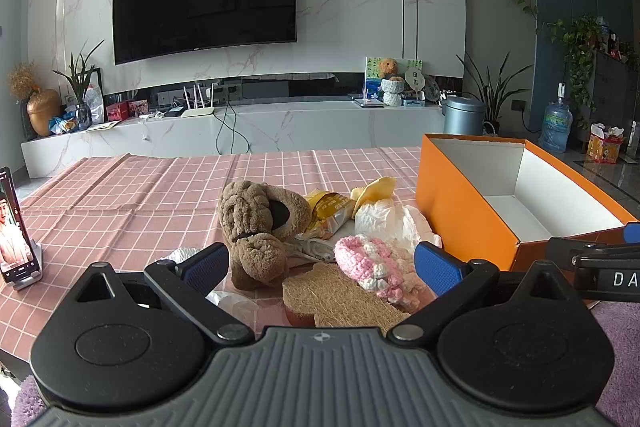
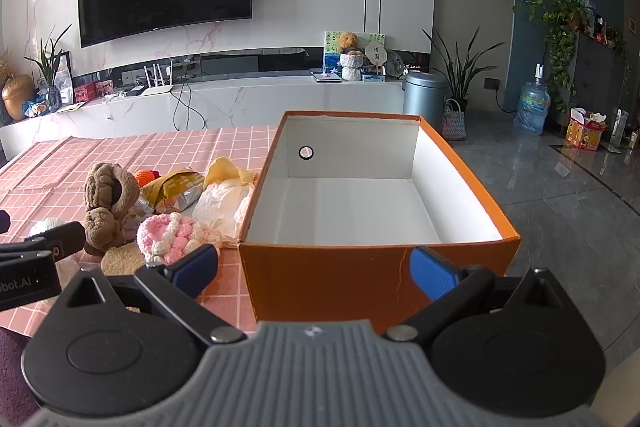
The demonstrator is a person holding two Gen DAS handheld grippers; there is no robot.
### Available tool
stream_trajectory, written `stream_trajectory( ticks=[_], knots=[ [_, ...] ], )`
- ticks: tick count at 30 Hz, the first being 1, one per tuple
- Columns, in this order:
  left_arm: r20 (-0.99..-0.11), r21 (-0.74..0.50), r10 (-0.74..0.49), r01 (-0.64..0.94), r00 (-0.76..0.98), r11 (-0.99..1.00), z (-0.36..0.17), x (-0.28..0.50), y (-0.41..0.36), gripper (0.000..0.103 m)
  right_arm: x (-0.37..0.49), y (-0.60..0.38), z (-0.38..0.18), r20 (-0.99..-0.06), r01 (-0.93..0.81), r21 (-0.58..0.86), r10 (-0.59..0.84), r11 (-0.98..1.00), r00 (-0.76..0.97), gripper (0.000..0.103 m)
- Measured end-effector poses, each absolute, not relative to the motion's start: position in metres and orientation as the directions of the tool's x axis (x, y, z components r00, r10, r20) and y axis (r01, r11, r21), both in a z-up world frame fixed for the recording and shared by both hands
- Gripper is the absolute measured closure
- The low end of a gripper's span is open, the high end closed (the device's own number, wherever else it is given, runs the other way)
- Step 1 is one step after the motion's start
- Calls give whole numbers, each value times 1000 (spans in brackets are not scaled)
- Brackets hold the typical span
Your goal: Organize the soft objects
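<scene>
Left gripper (image 1: 322, 263): jaws spread wide, holding nothing, low over the near table edge, facing the heap of soft things.

Right gripper (image 2: 314, 267): jaws spread wide, holding nothing, facing the near wall of the box.

Box (image 2: 320, 275): orange outside, white inside, open top, nothing seen inside; a round hole in its far wall. It stands on the table at 3 o'clock of the heap, just beside it.

Heap, on the pink checked cloth (image 1: 120, 195):
- Plush dog (image 1: 256, 223): brown, at the heap's 9 o'clock side, lying over other items.
- Crochet piece (image 1: 372, 263): pink and white, at 5 o'clock of the dog, resting on the fibre pad.
- Fibre pad (image 1: 340, 291): tan, flat, nearest the left gripper, at the heap's 6 o'clock.
- Plastic bag (image 1: 384, 219): clear, crumpled, touching the box's left wall.
- Snack packet (image 1: 332, 211): yellow, creased, at 12 o'clock of the crochet piece.
- Yellow cloth (image 1: 376, 189): at the heap's far edge, at 12 o'clock of the bag.
- Orange knit item (image 2: 145, 175): mostly hidden behind the dog; kind unclear.

Phone (image 1: 14, 223): upright on a stand, screen lit, at the table's 9 o'clock edge, well apart from the heap.
</scene>
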State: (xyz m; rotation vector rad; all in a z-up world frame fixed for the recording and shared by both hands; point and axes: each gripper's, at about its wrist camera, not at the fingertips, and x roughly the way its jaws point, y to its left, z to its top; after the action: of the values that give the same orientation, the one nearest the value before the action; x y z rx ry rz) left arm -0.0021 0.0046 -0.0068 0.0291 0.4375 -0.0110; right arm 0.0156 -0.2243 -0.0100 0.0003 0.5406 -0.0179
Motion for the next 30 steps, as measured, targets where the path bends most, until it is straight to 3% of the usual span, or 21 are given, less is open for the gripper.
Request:
stream_trajectory(
  ticks=[20,28,30],
  knots=[
    [-419,5,-38,44,907,999,-9,-5,3,0,12,-227,-10,-511,-4,9,8,1000,859,2],
    [-440,-21,-71,69,895,997,-3,-4,13,0,2,-210,-2,-402,-120,-41,94,992,911,3],
    [-437,-37,-86,78,895,996,-2,-3,18,0,3,-203,-2,-392,-164,-69,125,984,912,8]
  ],
)
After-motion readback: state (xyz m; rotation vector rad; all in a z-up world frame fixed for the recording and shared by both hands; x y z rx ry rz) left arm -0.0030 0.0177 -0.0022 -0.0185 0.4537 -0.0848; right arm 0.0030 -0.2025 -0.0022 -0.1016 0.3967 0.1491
